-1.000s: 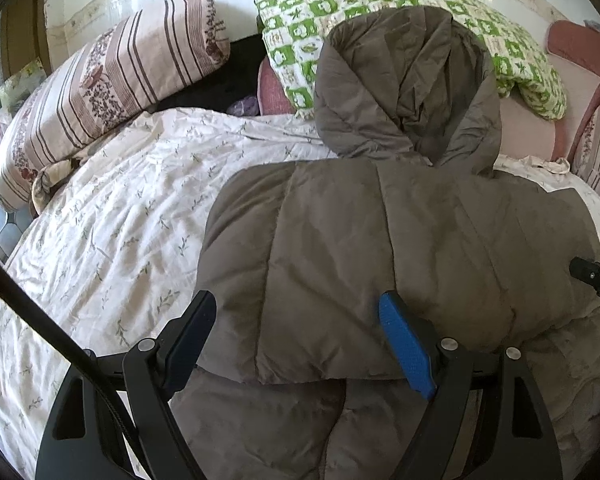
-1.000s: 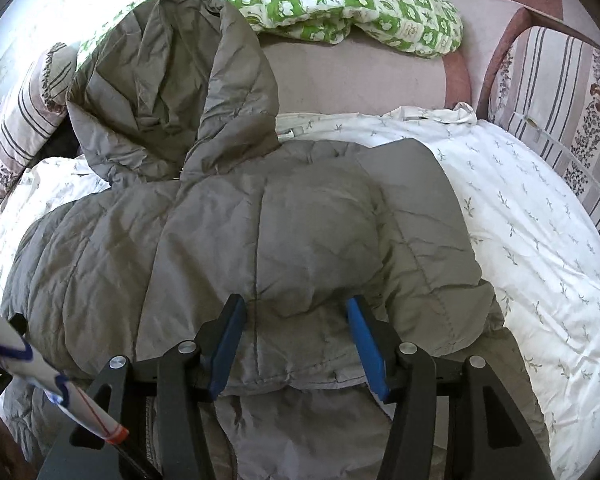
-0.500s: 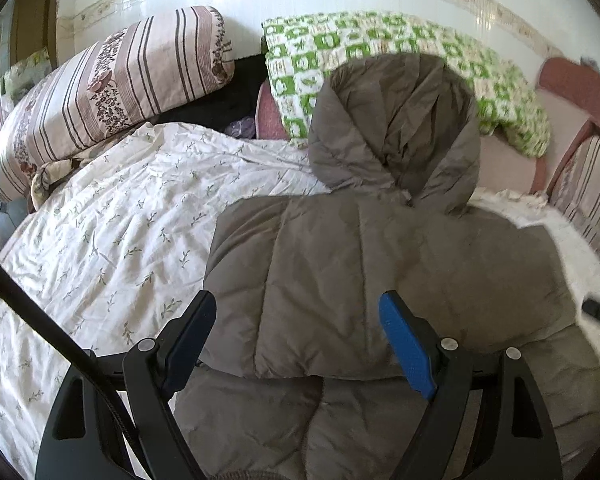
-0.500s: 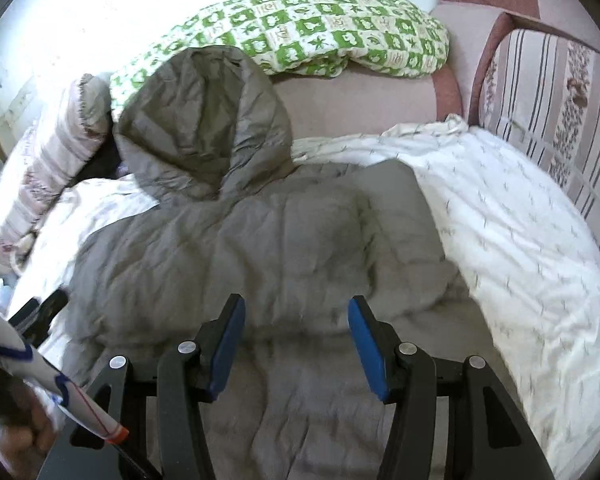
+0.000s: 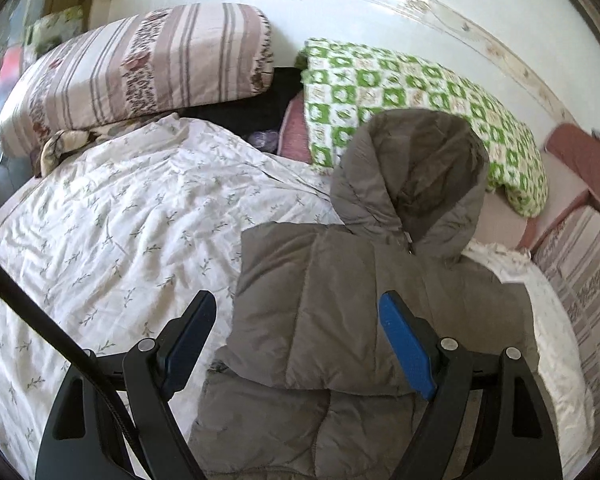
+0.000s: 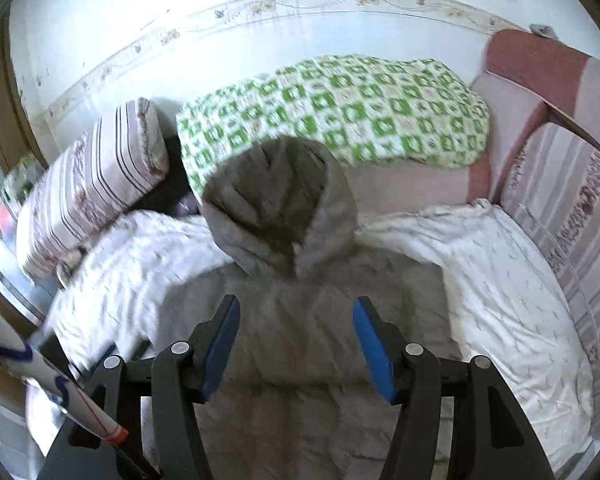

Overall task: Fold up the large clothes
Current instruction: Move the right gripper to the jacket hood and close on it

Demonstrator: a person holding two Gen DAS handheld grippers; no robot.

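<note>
A grey-brown hooded puffer jacket [image 5: 340, 312] lies on the bed, its sides folded in over the body and its hood [image 5: 416, 176] laid flat toward the pillows. It also shows, blurred, in the right wrist view [image 6: 300, 320]. My left gripper [image 5: 300, 328] is open and empty, held above the jacket's left part. My right gripper [image 6: 296, 340] is open and empty, held above the jacket's middle below the hood [image 6: 280, 208].
The bed has a white sheet [image 5: 120, 220] with a small leaf print. A striped pillow [image 5: 132, 68] and a green checked quilt [image 5: 400, 96] lie at the head. A striped padded side [image 6: 572, 208] stands on the right. The wall is behind.
Both grippers have pulled back and up from the jacket, so it looks smaller and farther. Both stay open and empty. The jacket has not moved.
</note>
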